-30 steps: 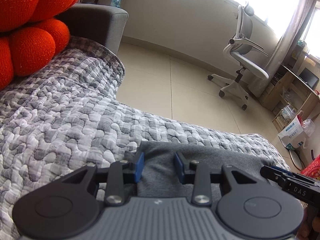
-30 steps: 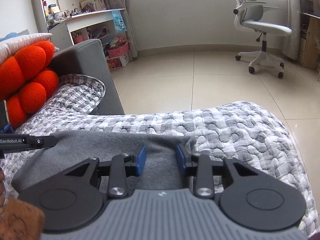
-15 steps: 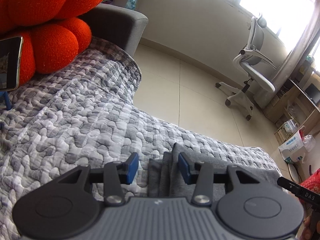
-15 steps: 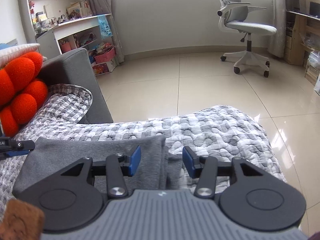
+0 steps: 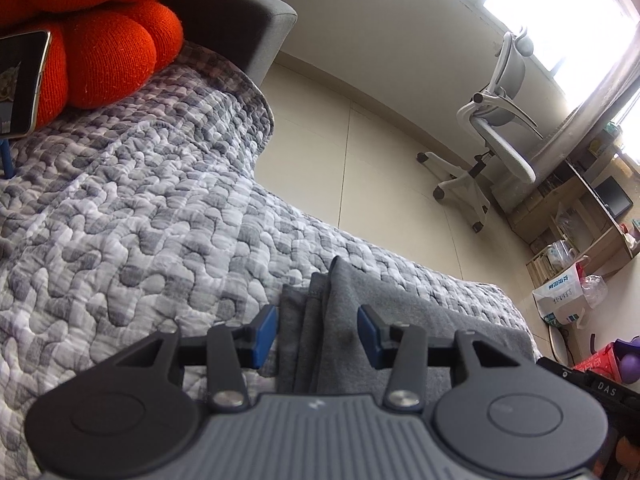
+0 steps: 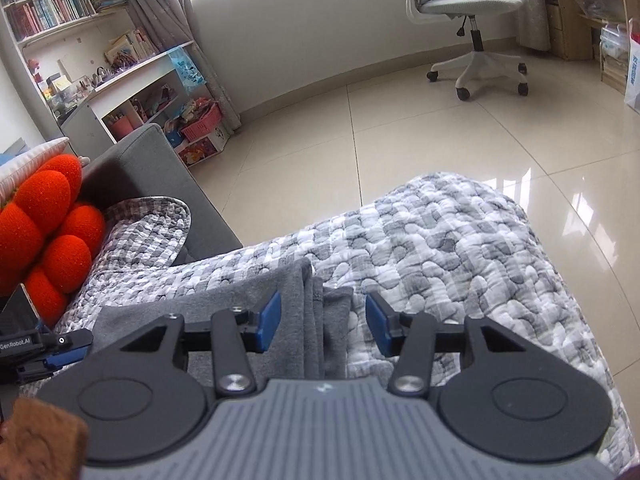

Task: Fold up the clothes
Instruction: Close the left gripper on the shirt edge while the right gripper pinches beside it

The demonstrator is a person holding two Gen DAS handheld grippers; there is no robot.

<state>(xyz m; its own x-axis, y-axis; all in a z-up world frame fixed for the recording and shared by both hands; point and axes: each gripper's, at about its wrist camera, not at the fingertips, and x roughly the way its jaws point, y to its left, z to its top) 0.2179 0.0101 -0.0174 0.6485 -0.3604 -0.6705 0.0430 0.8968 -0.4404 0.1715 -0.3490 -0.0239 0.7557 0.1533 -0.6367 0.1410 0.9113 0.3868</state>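
A grey folded garment (image 5: 404, 320) lies flat on the grey-and-white quilted cover (image 5: 140, 220) of the sofa. My left gripper (image 5: 316, 336) hovers over the garment's layered left edge. Its blue pads (image 5: 264, 336) stand apart, with the cloth below them and not pinched. In the right wrist view the garment (image 6: 200, 304) shows its stacked right edge under my right gripper (image 6: 324, 322). That gripper is open too, and its pads (image 6: 378, 324) are clear of the cloth. Each gripper's tip shows at the side of the other's view.
An orange knotted cushion (image 5: 112, 52) and a phone (image 5: 20, 84) sit at the left by the grey sofa arm (image 5: 240, 24). Beyond the quilt's edge is tiled floor (image 6: 400, 128) with a white office chair (image 6: 468, 8). Shelves (image 6: 132, 92) and bags (image 5: 564, 296) line the walls.
Both grippers' jaws have widened. The left view has slid towards the garment's left edge and the right view towards its right edge, and both wrists have rolled.
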